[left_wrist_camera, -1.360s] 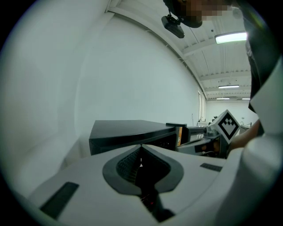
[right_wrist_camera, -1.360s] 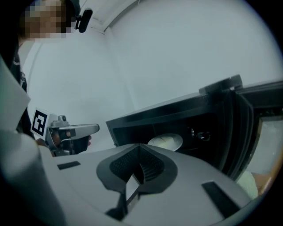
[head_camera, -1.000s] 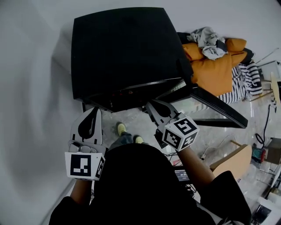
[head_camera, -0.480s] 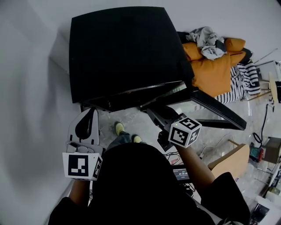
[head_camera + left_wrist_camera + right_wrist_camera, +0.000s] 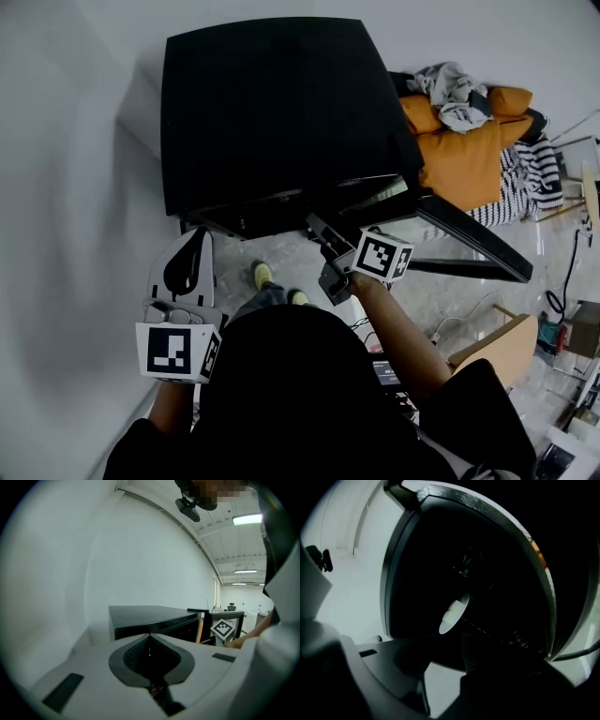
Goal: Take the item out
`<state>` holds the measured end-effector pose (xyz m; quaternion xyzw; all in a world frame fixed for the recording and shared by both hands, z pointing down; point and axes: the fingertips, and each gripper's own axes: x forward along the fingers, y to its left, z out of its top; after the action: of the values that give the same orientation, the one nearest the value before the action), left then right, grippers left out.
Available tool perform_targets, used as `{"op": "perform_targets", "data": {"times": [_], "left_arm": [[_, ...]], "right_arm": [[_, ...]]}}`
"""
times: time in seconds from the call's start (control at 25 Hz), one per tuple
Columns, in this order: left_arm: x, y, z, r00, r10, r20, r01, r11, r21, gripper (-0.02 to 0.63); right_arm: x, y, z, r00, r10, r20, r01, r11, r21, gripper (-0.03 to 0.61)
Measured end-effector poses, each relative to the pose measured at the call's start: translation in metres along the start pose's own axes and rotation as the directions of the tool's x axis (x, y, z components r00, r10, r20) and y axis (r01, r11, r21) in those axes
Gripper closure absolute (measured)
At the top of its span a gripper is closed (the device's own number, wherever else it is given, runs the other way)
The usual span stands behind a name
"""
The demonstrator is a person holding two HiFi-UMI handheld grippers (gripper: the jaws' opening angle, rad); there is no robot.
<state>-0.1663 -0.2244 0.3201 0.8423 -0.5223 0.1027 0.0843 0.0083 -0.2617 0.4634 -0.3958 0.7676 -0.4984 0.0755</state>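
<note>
While the white item (image 5: 452, 616) lies deep in the dark interior of the black cabinet (image 5: 272, 103), the task remains at its approach stage. The item is a pale, oblong shape; its exact identity cannot be determined, and it shows only in the right gripper view.

The right gripper (image 5: 443, 653) is at the cabinet's front opening, just under the top panel, and points inward. Its jaws stand apart with nothing between them. The item lies beyond the jaw tips and is not in contact with either jaw.

The left gripper (image 5: 150, 637) is held in front of the cabinet, toward its left corner and apart from it. Its jaws are together and hold nothing.

The cabinet door (image 5: 469, 239) stands swung out to the cabinet's right, so access is judged complete.

Done: door open, right gripper at the opening. Left to do: advance the right gripper until the jaws straddle the item, close on it, and withdraw it clear of the cabinet.
</note>
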Motion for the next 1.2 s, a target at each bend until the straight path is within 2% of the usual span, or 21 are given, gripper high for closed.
{"op": "perform_targets", "data": {"times": [0.32,0.6,0.68,0.8,0.96,1.08,1.2], "left_arm": [[-0.013,0.013,0.003,0.998,0.060,0.010,-0.060,0.998,0.002,0.606],[-0.024,0.020,0.010,0.994,0.102,0.025,-0.102,0.995,0.008,0.606],[-0.026,0.022,0.011,0.993,0.111,0.025,-0.111,0.994,0.008,0.606],[-0.029,0.022,0.012,0.993,0.115,0.026,-0.115,0.993,0.012,0.606],[-0.030,0.020,0.013,0.993,0.116,0.029,-0.116,0.993,0.018,0.606],[-0.031,0.018,0.013,0.993,0.115,0.030,-0.115,0.993,0.021,0.606],[-0.031,0.018,0.014,0.993,0.115,0.032,-0.116,0.993,0.022,0.606]], "right_arm": [[0.042,-0.017,0.016,0.997,0.032,0.064,-0.043,0.983,0.178,0.420],[0.062,-0.026,0.021,0.996,-0.022,0.090,-0.003,0.963,0.269,0.422],[0.066,-0.027,0.021,0.993,-0.040,0.110,0.003,0.949,0.315,0.422],[0.073,-0.027,0.021,0.988,-0.048,0.147,-0.011,0.927,0.375,0.423],[0.074,-0.026,0.025,0.982,-0.043,0.183,-0.034,0.916,0.399,0.434],[0.074,-0.025,0.026,0.979,-0.034,0.202,-0.052,0.912,0.407,0.471],[0.074,-0.021,0.029,0.975,-0.031,0.222,-0.063,0.912,0.405,0.533]]}}
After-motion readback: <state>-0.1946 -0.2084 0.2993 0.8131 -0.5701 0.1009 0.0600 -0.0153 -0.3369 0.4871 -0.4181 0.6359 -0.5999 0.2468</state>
